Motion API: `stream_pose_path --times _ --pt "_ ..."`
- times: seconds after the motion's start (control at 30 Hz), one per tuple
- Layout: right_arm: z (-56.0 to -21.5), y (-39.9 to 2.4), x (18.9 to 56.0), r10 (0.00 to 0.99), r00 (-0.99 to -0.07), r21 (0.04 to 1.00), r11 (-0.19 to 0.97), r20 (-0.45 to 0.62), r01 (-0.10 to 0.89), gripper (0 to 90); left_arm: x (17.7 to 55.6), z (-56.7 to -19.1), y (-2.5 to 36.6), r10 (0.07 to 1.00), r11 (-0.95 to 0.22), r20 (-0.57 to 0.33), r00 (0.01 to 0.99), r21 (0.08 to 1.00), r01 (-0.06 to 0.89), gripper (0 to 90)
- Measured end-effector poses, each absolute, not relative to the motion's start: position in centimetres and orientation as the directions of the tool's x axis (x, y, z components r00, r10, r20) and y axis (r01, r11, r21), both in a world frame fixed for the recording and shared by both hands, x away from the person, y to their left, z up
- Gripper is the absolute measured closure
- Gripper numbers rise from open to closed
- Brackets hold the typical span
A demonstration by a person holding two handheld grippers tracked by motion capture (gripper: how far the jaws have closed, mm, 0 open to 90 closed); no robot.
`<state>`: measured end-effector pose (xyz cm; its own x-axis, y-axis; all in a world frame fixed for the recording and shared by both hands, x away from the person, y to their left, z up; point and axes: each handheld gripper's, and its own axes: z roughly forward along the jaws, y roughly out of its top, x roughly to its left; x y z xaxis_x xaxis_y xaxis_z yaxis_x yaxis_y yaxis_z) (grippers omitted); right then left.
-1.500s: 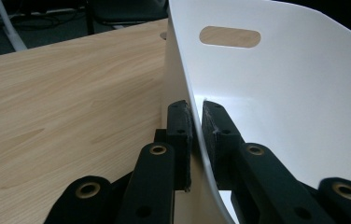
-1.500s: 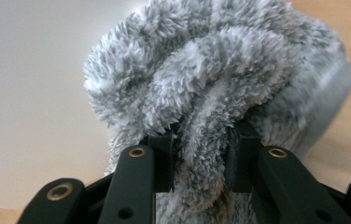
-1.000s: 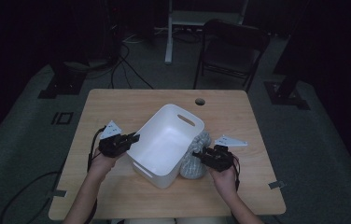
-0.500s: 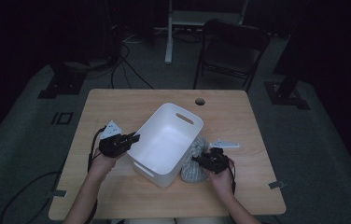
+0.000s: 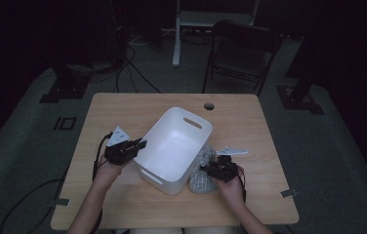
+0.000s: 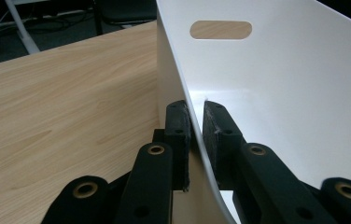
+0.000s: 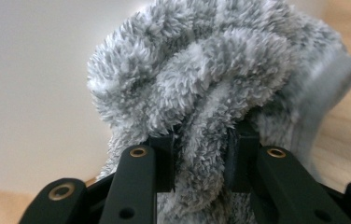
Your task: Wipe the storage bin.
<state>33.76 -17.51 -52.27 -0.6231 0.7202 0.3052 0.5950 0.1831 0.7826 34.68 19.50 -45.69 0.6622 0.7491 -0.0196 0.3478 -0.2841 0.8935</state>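
- The white plastic bin (image 5: 176,146) stood mid-tabletop (image 5: 123,109), bare wood beyond it.
- The left claw (image 6: 196,122) was clamped on its near-left rim.
- The right claw (image 7: 200,154) gripped a fluffy grey cloth (image 7: 211,74) lying against the bin's right wall.

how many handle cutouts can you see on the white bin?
2. One slot in the far end wall of the white bin, also seen from the left claw clamped on the rim. One in the near end wall, toward the person.
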Motion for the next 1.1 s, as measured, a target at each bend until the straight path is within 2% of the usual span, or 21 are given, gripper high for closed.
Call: stream_pose_path --times 0.17,0.2,0.3,0.33,0.37,0.7,1.1 --pt "-49.7 -17.4 31.8 0.646 -0.702 0.840 0.169 0.300 0.515 69.4 34.7 -45.7 19.4 0.750 -0.284 -0.020 0.661 0.893 0.349 80.8" --pt "-48.6 -17.5 31.2 0.599 -0.725 0.858 0.118 0.340 0.501 69.3 34.7 -45.7 19.4 0.750 -0.284 -0.020 0.661 0.893 0.350 80.8" --pt "-47.9 -17.6 30.8 0.586 -0.723 0.863 0.076 0.366 0.499 69.3 34.7 -45.7 19.3 0.746 -0.283 -0.026 0.665 0.892 0.352 80.7" --pt "-47.7 -17.3 30.6 0.608 -0.727 0.878 0.099 0.318 0.468 69.1 34.7 -45.7 19.3 0.745 -0.287 -0.023 0.666 0.891 0.351 80.7" --pt "-47.7 -17.3 30.6 0.608 -0.727 0.878 0.099 0.318 0.468 69.1 34.7 -45.7 19.3 0.745 -0.287 -0.023 0.666 0.891 0.351 80.7" --pt "-49.8 -16.9 31.4 0.665 -0.692 0.859 0.146 0.283 0.491 68.9 34.6 -45.6 19.0 0.751 -0.290 -0.014 0.660 0.891 0.349 80.7" --pt "-54.2 -16.9 33.4 0.717 -0.633 0.786 0.198 0.291 0.586 68.9 34.6 -45.6 19.0 0.758 -0.284 -0.018 0.652 0.890 0.355 80.6"
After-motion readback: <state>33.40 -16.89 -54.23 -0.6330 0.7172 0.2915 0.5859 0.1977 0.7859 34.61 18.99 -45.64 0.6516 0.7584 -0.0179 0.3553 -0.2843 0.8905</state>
